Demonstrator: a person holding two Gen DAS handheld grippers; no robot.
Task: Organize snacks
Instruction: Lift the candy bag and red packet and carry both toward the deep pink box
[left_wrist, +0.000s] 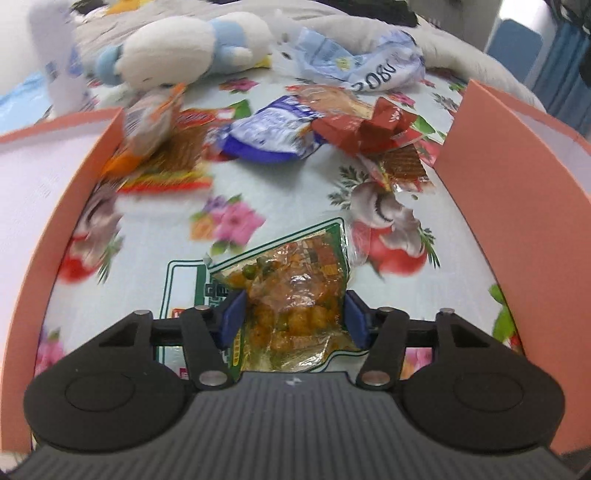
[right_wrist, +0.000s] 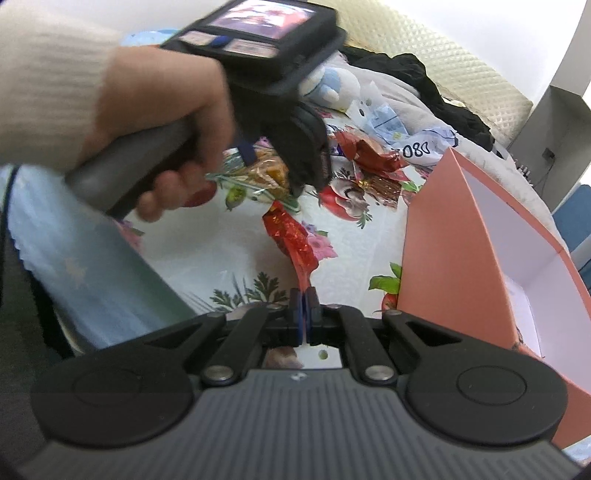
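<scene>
Where the left wrist view looks down, the left gripper (left_wrist: 295, 317) clamps a clear snack bag (left_wrist: 295, 295) between blue pads above the floral cloth (left_wrist: 155, 240), short of the snack pile (left_wrist: 280, 129). Right wrist view: right gripper (right_wrist: 303, 306) pinches a red wrapper (right_wrist: 295, 240) beside the box (right_wrist: 450, 236).

Left gripper (left_wrist: 293, 317) tilted down, blue pads pressed on a snack bag (left_wrist: 295, 295), left hand (right_wrist: 162, 147) round its handle, right gripper (right_wrist: 303, 306) clamped on a red wrapper (right_wrist: 295, 240).
</scene>
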